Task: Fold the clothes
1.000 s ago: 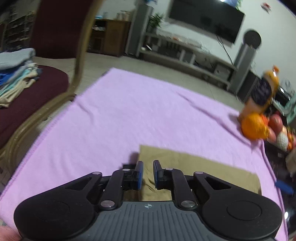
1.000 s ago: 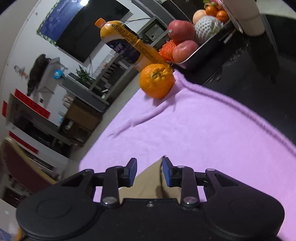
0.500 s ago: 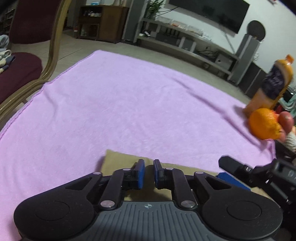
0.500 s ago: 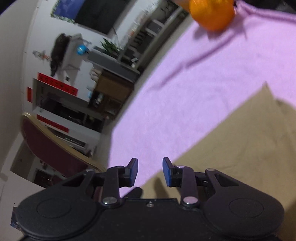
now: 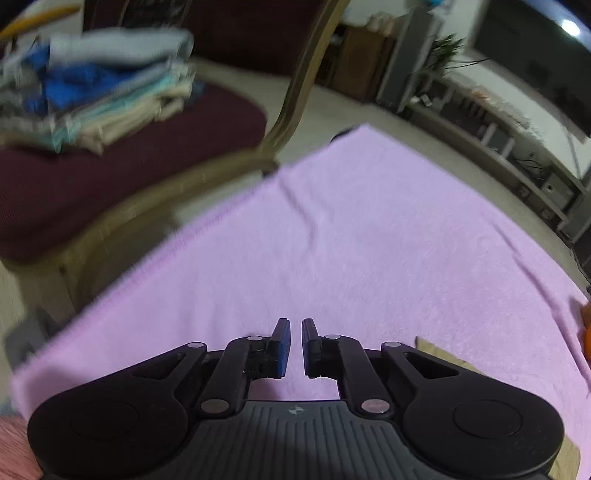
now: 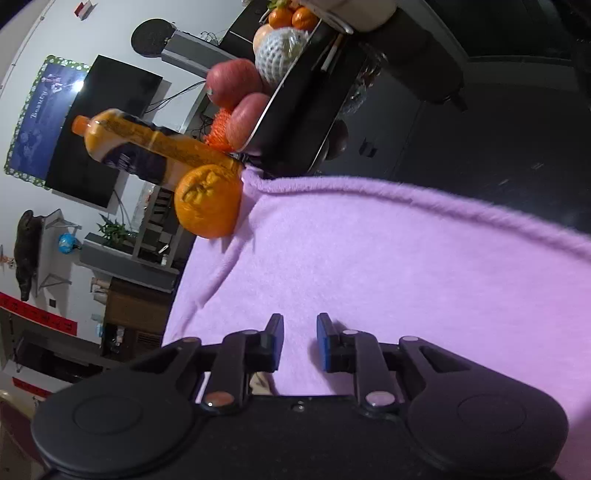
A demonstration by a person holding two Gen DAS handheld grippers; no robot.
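The left tool (image 5: 294,347) is being held angled down over the pink blanket (image 5: 369,258) that is covering the counter, its jaws standing at a narrow gap after just closing a little further, with nothing being gripped between them. A corner of the tan garment (image 5: 439,352) is lying flat on the blanket just to the right of this tool, partly hidden behind its right arm; it is not being touched by the pads. Ahead and to the left of the tool, a stack of folded clothes (image 5: 99,85) is resting on the dark red seat of a chair (image 5: 122,177), blurred in this view. The right tool (image 6: 300,341) is being held rolled to one side and tilted down over the blanket (image 6: 388,273), its jaws standing somewhat apart with only bare blanket seen between them; a sliver of tan cloth (image 6: 260,382) is showing under its left arm. Ahead and to its left, an orange (image 6: 207,201) is lying at the blanket's edge beside an orange drink bottle (image 6: 147,147). Beyond them, a dark tray (image 6: 295,110) is holding red apples (image 6: 236,96), a fruit in white foam netting (image 6: 280,46) and small oranges (image 6: 291,16).
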